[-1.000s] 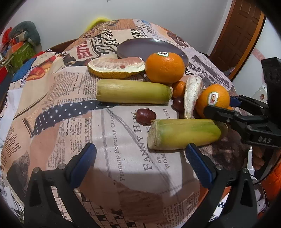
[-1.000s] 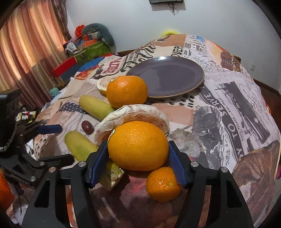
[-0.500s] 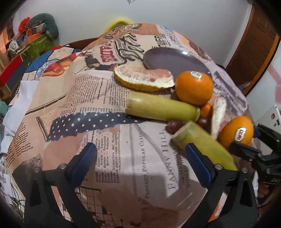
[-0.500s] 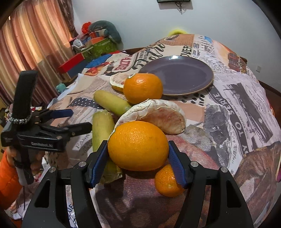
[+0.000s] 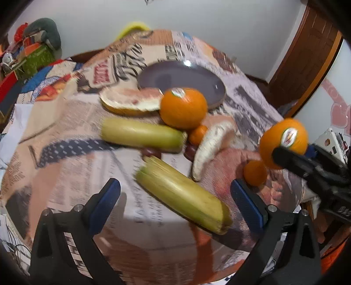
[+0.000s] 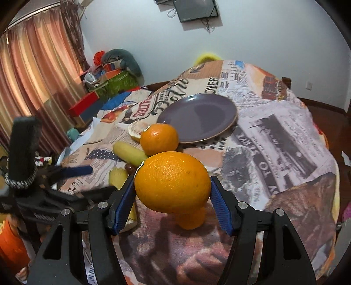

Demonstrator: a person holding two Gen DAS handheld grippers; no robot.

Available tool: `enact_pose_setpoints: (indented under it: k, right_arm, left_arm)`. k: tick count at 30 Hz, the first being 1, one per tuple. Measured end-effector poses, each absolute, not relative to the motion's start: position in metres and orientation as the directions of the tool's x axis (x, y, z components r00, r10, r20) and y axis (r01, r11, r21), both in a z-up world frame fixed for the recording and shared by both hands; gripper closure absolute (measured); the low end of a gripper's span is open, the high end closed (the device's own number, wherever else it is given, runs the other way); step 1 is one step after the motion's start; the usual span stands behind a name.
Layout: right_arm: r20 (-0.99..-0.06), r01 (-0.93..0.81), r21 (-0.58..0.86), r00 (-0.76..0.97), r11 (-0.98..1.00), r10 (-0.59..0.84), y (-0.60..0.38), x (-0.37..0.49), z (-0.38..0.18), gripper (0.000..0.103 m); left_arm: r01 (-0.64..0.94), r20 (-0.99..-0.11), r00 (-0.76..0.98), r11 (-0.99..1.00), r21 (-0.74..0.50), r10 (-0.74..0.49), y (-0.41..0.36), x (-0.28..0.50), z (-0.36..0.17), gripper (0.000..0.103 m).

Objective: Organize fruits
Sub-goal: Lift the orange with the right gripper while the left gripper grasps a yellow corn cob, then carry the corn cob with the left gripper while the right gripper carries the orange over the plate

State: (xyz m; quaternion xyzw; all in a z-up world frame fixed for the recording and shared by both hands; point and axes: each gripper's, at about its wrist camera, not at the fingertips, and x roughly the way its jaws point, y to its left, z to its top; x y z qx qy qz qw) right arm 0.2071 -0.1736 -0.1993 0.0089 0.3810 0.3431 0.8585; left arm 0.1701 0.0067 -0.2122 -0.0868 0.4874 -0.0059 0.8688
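Newsprint-patterned cloth (image 6: 274, 140) covers my table, and I can read scraps of its lettering from the right wrist view: "OVER", "nk" and a big script word beside the purple plate (image 6: 197, 116). From the left wrist view the print is too blurred to read.

My right gripper (image 6: 173, 201) is clamped on a large orange (image 6: 172, 182), blue pads pressed to both its sides, the fruit lifted clear of the cloth. Through the left camera I see the same orange (image 5: 283, 142) at the right edge, and only there does its sticker show, white with a red and yellow mark I cannot read. A small mandarin (image 5: 254, 173) sits on the cloth just below it.

My left gripper (image 5: 175, 201) hangs wide open over the near corn cob (image 5: 182, 195), gripping nothing; the cob lies slantwise between the fingers and apart from them.

A second orange (image 5: 183, 107), with its own illegible sticker on top, rests against the plate's near rim. The left view also gives me what the right hides: a pomelo wedge (image 5: 131, 103), a second cob (image 5: 142, 134), a pale peel piece (image 5: 210, 144), another small mandarin (image 5: 197, 136) and dark red fruits under the cobs.

Only the right view shows striped curtains (image 6: 33, 83), a wall-mounted screen (image 6: 195, 9), and stacked boxes (image 6: 105, 85).
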Motion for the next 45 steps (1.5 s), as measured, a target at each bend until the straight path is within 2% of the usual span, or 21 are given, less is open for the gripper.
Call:
enact_pose_setpoints:
  k: [6, 10, 16, 18, 21, 23, 33, 37, 45]
  right_arm:
    - [-0.635, -0.546, 0.300, 0.497, 0.782, 0.591, -0.197, 0.203, -0.197, 0.040]
    - [-0.634, -0.526, 0.291, 0.519, 0.799, 0.573, -0.211, 0.200, -0.193, 0.040]
    - [-0.637, -0.503, 0.305, 0.524, 0.809, 0.566, -0.221, 0.197, -0.195, 0.040]
    - [-0.639, -0.501, 0.309, 0.520, 0.808, 0.567, -0.221, 0.196, -0.197, 0.040]
    - [-0.637, -0.506, 0.312, 0.517, 0.804, 0.573, -0.218, 0.194, -0.196, 0.040]
    - [-0.634, -0.512, 0.311, 0.516, 0.801, 0.576, -0.216, 0.192, -0.196, 0.040]
    - [-0.633, -0.522, 0.302, 0.516, 0.798, 0.577, -0.208, 0.189, -0.191, 0.040]
    - [-0.635, -0.522, 0.297, 0.518, 0.800, 0.574, -0.206, 0.188, -0.190, 0.040]
    - [-0.639, -0.521, 0.290, 0.519, 0.803, 0.567, -0.202, 0.197, -0.189, 0.040]
  left_arm:
    - [-0.111, -0.887, 0.457, 0.986, -0.127, -0.063, -0.010, 0.180, -0.243, 0.001]
    - [-0.072, -0.880, 0.475, 0.997, -0.024, 0.013, -0.027, 0.177, -0.251, 0.001]
    - [-0.017, -0.869, 0.492, 0.998, -0.061, -0.045, -0.016, 0.159, -0.244, 0.028]
    - [0.006, -0.870, 0.487, 0.996, -0.087, -0.079, -0.008, 0.148, -0.239, 0.042]
    - [0.017, -0.876, 0.472, 0.995, -0.103, -0.099, 0.005, 0.134, -0.234, 0.055]
    - [0.005, -0.881, 0.460, 0.992, -0.123, -0.112, 0.017, 0.128, -0.233, 0.059]
    - [-0.017, -0.880, 0.464, 0.992, -0.127, -0.104, 0.024, 0.155, -0.227, 0.059]
    - [-0.045, -0.888, 0.442, 0.985, -0.165, -0.129, 0.033, 0.176, -0.238, 0.059]
    - [-0.036, -0.864, 0.481, 0.982, -0.188, -0.147, 0.038, 0.171, -0.223, 0.063]
